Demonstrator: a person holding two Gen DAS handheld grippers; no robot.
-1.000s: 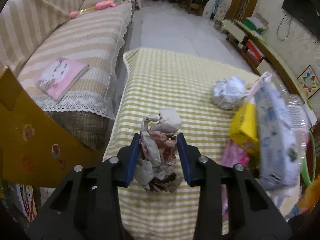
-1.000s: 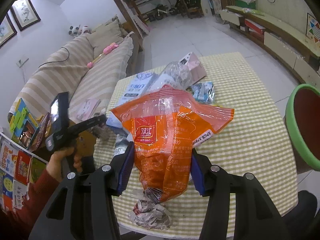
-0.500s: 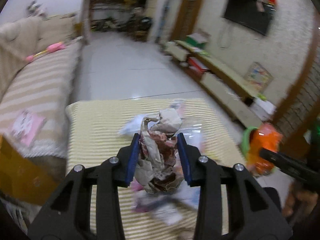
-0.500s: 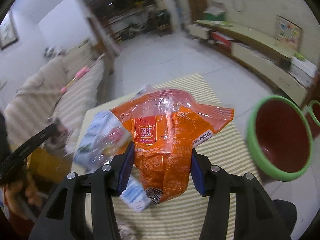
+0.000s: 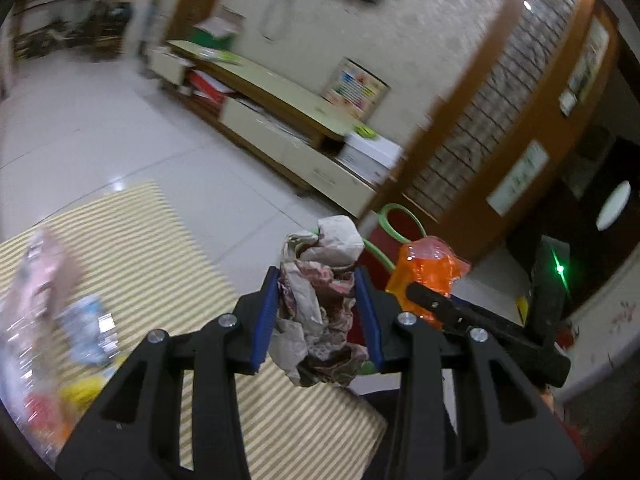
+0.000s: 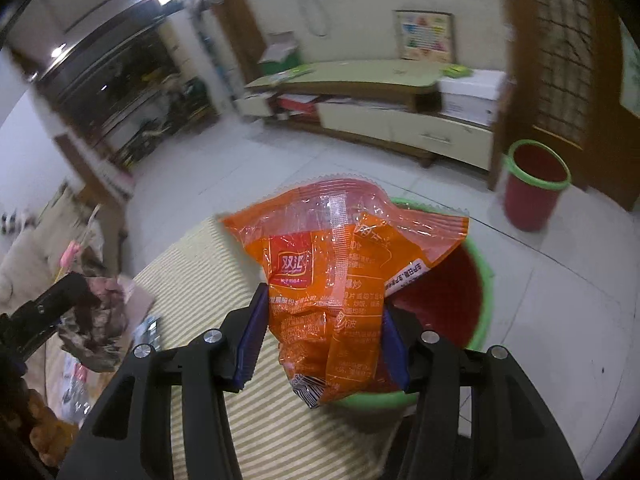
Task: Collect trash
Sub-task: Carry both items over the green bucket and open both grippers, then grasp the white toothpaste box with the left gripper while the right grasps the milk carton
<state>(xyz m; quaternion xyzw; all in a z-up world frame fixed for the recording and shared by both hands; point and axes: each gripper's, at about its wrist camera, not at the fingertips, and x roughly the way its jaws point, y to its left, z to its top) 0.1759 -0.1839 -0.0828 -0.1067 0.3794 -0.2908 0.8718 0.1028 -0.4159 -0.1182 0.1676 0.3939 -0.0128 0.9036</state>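
Note:
My left gripper (image 5: 316,320) is shut on a crumpled wad of brown and white paper (image 5: 320,308), held in the air near the table's right edge. My right gripper (image 6: 322,344) is shut on an orange plastic snack bag (image 6: 340,272), held over a red bin with a green rim (image 6: 444,300) beside the table. In the left wrist view the orange bag (image 5: 426,266) and the right gripper's arm show just to the right, with the bin's green rim (image 5: 374,250) behind the paper. The paper wad also shows at the left of the right wrist view (image 6: 96,328).
The table with a yellow striped cloth (image 5: 132,236) holds more trash at its left: a blurred plastic bottle (image 5: 90,330) and wrappers. A second red bin with a green rim (image 6: 534,184) stands by the wooden door. A low TV cabinet (image 6: 400,116) lines the wall.
Both grippers have swung right, away from the sofa and table middle toward the bin side. The orange bag now hangs over the red bin. Both grips are unchanged.

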